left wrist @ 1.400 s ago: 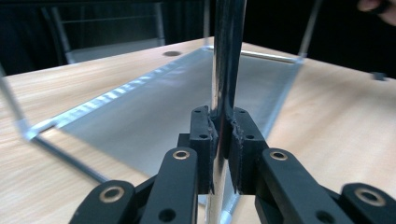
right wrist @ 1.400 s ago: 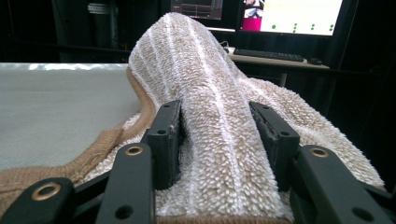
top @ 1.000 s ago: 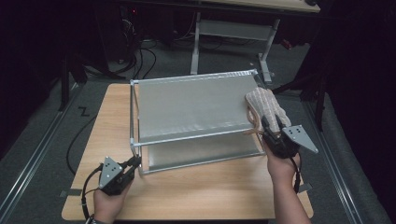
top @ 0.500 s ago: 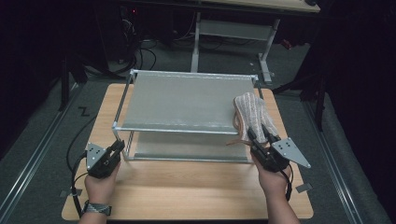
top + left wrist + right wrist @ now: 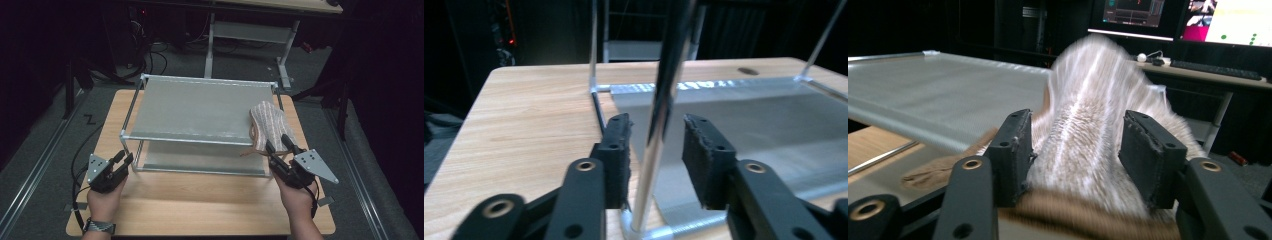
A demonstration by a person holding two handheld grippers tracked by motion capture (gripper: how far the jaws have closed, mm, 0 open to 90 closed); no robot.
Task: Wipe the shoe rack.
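A pale wooden worktop stands on a grey floor, with black cables trailing off its left edge. Beyond its far side is a second table with a white metal frame and more cables under it, in a dark room. In the right gripper view, lit monitors glow above a desk that carries a dark keyboard.

Striped slipper on rack's top shelf
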